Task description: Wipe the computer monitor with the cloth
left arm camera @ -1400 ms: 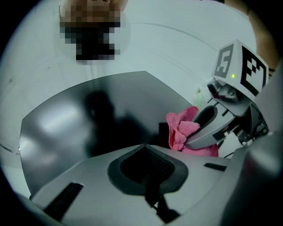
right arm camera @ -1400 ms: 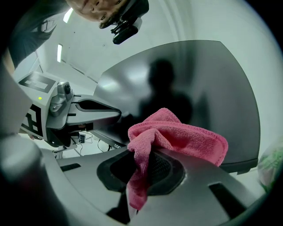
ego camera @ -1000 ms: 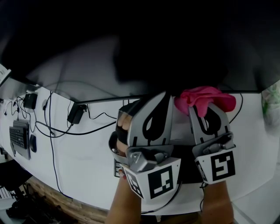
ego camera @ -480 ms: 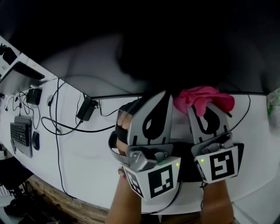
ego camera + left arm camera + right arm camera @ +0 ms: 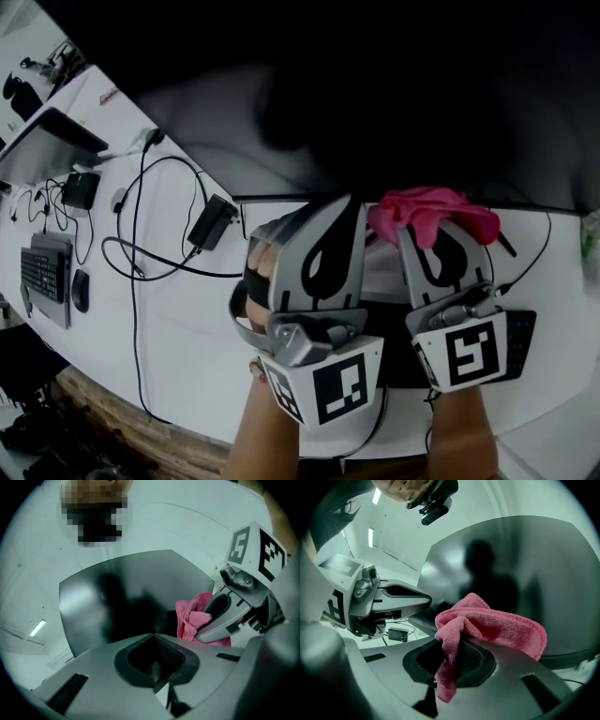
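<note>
Right tongs (image 5: 439, 230) are clamped on the pink cloth (image 5: 431, 208), which bunches over their tips. Left tongs (image 5: 349, 214), just beside them, are closed on nothing. Straight ahead, toward the desk's (image 5: 187, 328) far side, stands the monitor (image 5: 422, 94). The cloth sits at its lower edge; whether it touches is unclear.
</note>
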